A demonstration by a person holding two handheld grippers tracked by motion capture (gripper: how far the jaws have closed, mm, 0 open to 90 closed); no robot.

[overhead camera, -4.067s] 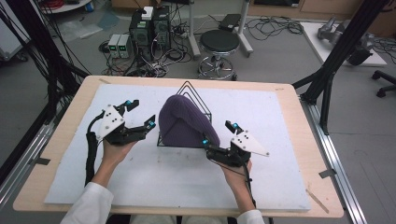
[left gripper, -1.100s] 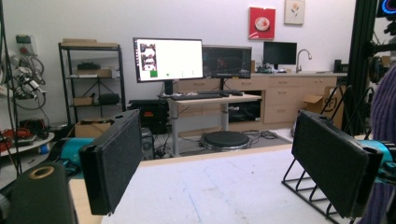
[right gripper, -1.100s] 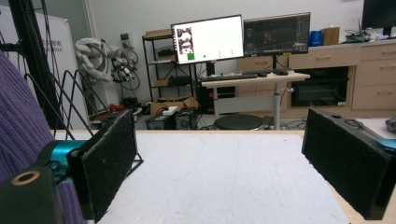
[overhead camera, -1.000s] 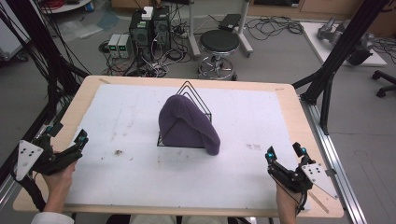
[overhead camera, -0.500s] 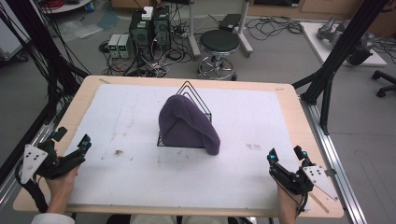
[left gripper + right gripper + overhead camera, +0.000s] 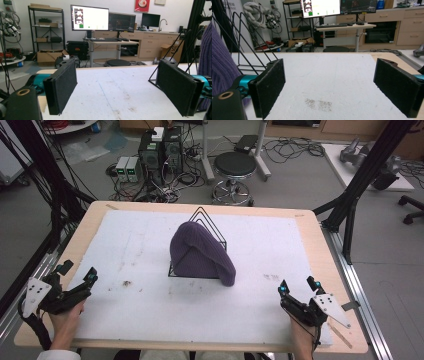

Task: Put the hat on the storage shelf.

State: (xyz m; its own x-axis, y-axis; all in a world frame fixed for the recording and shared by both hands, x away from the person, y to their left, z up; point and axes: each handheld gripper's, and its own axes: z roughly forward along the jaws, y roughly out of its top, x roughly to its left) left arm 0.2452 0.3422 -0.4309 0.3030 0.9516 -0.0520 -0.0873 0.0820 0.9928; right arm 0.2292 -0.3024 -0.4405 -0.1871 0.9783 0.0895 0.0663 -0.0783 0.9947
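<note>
Item: purple knit beanie (image 6: 202, 254). It sits draped over a black wire rack (image 6: 212, 226) at the middle of the white mat (image 6: 260, 245), its cuff sagging past the rack's base on my right. The rack's peaked frames hold it up in a tent shape, which I judge is how it is meant to be displayed.

Item: my left gripper (image 6: 76, 278). Parked at the near left corner of the mat, well apart from the beanie. Jaws spread wide, nothing between the pads (image 6: 62, 87); the rack's edge and a strip of purple knit (image 6: 206, 50) show beyond the right pad.

Item: my right gripper (image 6: 298, 287). Parked at the near right corner, likewise well apart. Jaws released, pads (image 6: 268, 85) bare; only a smudge (image 6: 319, 104) on the mat lies between them.

Item: wooden table (image 6: 320, 235). Carries the mat.

Judgement: both tools rest clear so the hanging beanie stands undisturbed; the work looks complete.
</note>
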